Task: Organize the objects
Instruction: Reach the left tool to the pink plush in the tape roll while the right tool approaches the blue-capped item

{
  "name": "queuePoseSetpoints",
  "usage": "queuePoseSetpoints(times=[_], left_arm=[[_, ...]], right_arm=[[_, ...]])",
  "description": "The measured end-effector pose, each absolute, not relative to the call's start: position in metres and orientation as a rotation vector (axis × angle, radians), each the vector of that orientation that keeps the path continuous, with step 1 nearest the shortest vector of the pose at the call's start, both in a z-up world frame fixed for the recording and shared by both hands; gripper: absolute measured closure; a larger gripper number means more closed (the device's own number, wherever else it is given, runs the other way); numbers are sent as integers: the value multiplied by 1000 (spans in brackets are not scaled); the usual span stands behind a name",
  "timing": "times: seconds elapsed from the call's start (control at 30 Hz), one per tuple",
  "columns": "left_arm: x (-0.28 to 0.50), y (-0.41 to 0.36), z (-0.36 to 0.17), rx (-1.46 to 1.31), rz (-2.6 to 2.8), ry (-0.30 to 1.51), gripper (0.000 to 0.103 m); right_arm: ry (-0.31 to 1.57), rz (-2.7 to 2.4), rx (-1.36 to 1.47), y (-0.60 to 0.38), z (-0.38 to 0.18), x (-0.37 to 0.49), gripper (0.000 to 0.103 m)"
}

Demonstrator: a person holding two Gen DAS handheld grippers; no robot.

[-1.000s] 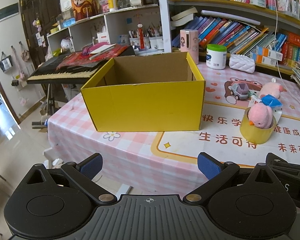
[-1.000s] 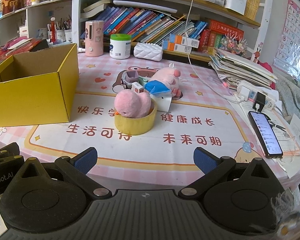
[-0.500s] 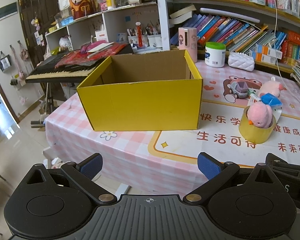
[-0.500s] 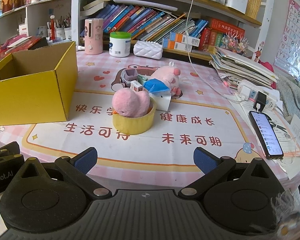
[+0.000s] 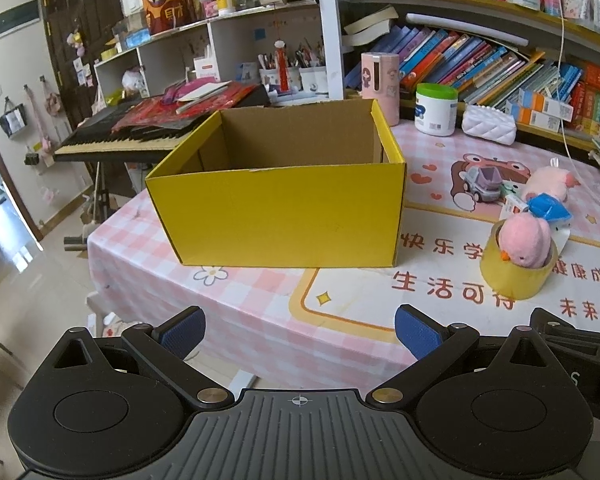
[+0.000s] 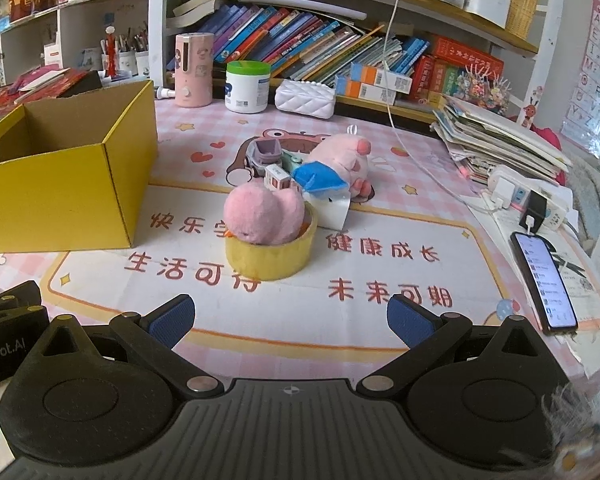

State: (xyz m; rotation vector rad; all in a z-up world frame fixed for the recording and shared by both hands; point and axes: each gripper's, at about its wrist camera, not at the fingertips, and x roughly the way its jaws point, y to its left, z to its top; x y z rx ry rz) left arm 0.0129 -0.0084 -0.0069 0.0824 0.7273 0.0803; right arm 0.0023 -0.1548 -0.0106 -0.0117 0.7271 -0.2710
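Note:
An open, empty yellow cardboard box (image 5: pixel 276 216) stands on the pink table; it also shows in the right wrist view (image 6: pixel 60 196). A pink plush chick (image 6: pixel 264 216) sits inside a yellow tape roll (image 6: pixel 270 258), also seen from the left (image 5: pixel 526 242). Behind it lie a pink plush pig with blue cloth (image 6: pixel 336 164), a small purple toy car (image 6: pixel 266 154) and a small white box (image 6: pixel 278 178). My left gripper (image 5: pixel 298 330) is open and empty before the box. My right gripper (image 6: pixel 290 318) is open and empty just short of the tape roll.
A phone (image 6: pixel 544 280) and a power strip (image 6: pixel 528 200) lie at the right edge. A pink dispenser (image 6: pixel 194 70), a white jar (image 6: pixel 247 86) and a white purse (image 6: pixel 305 98) stand at the back under bookshelves. A keyboard (image 5: pixel 140 136) stands left of the table.
Both grippers have risen and moved slightly forward toward the table; the box and toys sit a little lower in view. Both stay open. Nothing on the table has moved.

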Motion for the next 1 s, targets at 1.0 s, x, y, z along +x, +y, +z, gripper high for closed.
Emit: queuePoseSetpoints(times=[1.0], left_arm=[[68,-57,-12,-55,241,749,1]], right_arm=[[671,47,71,-238,-1,94,12]])
